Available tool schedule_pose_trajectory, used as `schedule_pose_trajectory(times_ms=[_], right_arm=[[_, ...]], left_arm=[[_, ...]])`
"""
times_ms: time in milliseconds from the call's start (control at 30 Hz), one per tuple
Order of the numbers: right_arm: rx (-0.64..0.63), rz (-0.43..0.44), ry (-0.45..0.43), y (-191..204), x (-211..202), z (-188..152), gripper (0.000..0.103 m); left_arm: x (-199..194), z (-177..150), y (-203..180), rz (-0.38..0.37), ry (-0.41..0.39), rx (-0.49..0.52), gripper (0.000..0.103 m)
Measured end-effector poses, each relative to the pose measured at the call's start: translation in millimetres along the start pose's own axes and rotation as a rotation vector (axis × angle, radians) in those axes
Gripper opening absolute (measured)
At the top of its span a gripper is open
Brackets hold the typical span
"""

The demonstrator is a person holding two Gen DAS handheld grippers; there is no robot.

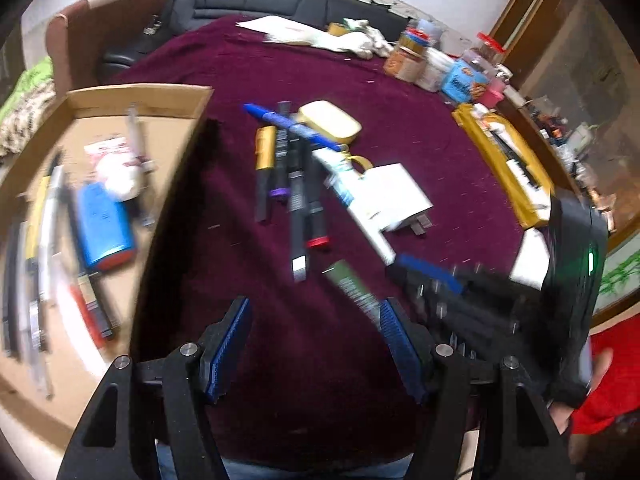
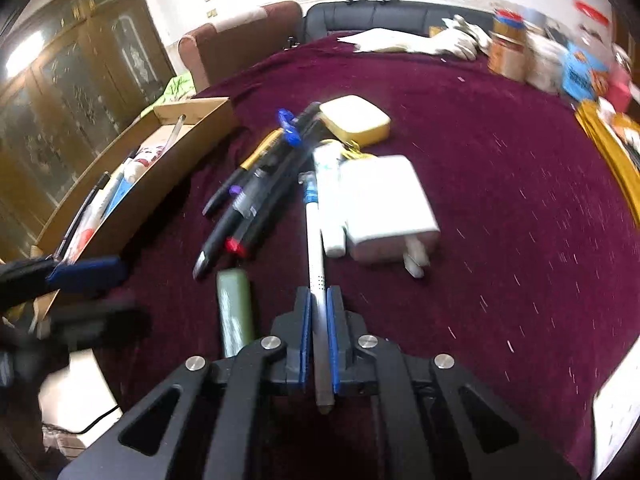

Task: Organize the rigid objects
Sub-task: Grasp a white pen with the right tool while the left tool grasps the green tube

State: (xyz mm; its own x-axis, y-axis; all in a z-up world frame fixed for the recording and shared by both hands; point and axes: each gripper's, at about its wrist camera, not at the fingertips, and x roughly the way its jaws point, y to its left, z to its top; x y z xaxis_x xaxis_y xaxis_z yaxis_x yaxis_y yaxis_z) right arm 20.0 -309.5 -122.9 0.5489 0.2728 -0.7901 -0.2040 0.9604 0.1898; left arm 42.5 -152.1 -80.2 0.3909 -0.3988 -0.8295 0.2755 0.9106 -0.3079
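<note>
My right gripper (image 2: 319,296) is shut on a slim white pen (image 2: 315,240) with a blue tip. The pen points away over the maroon cloth toward a white charger (image 2: 386,208). A green stick (image 2: 234,308) lies just left of it. Several dark markers and a gold pen (image 1: 292,172) are piled in the middle with a blue pen (image 1: 296,128) across them, beside a yellow case (image 1: 330,122). My left gripper (image 1: 315,306) hangs open over bare cloth, nothing between its blue pads. The green stick (image 1: 352,284) lies by its right finger. A cardboard box (image 1: 140,94) at the left holds several items.
A yellow tray (image 1: 500,168) of items lies along the table's right side. Jars and boxes (image 1: 464,80) crowd the far right edge, with papers and gloves (image 1: 320,36) at the far side. A black sofa (image 1: 280,0) stands behind. Red clothing (image 1: 612,380) shows lower right.
</note>
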Motion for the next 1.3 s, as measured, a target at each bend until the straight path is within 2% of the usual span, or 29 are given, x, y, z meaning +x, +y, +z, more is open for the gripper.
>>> schedule_pose_trajectory(times_ms=[33,133,167,233,367,500,767,833,967,1100,1133,1300], right_arm=[[0.02,0.019,-0.003,-6,-5,-5,0.008],[0.073,0.079,-0.029,-21,-13,-17,0.009],[0.098,0.097,-0.036,-26,-14,-19,0.009],[0.099,0.091,-0.04,-24,-14,-18,0.009],[0.078,0.072,-0.046,-19,-14,-17,0.009],[0.082,0.075,-0.05,-20,-15,-19,0.009],[0.102,0.078,-0.056,-23,-16,-20,0.008],[0.113,0.081,-0.059,-25,-17,-21,0.008],[0.126,0.085,-0.06,-27,-18,-21,0.009],[0.131,0.086,-0.059,-28,-17,-20,0.009],[0.134,0.089,-0.058,-28,-17,-21,0.009],[0.139,0.092,-0.058,-29,-17,-20,0.009]], left_arm=[[5,4,-4,-0.024,0.005,-0.006,0.068],[28,11,-18,-0.059,0.066,-0.013,0.042],[37,12,-21,-0.055,0.085,-0.01,0.034],[38,12,-25,0.006,0.054,-0.011,0.031],[44,2,-24,0.05,0.107,0.005,0.032],[43,-3,-20,0.029,0.129,-0.034,0.033],[52,6,-37,0.076,0.138,-0.007,0.035],[42,7,-28,0.029,0.137,-0.04,0.034],[20,13,-23,-0.054,0.075,-0.069,0.034],[40,18,-24,-0.118,0.151,-0.106,0.034],[44,17,-24,-0.124,0.171,-0.113,0.034],[41,4,-16,-0.106,0.173,-0.113,0.034]])
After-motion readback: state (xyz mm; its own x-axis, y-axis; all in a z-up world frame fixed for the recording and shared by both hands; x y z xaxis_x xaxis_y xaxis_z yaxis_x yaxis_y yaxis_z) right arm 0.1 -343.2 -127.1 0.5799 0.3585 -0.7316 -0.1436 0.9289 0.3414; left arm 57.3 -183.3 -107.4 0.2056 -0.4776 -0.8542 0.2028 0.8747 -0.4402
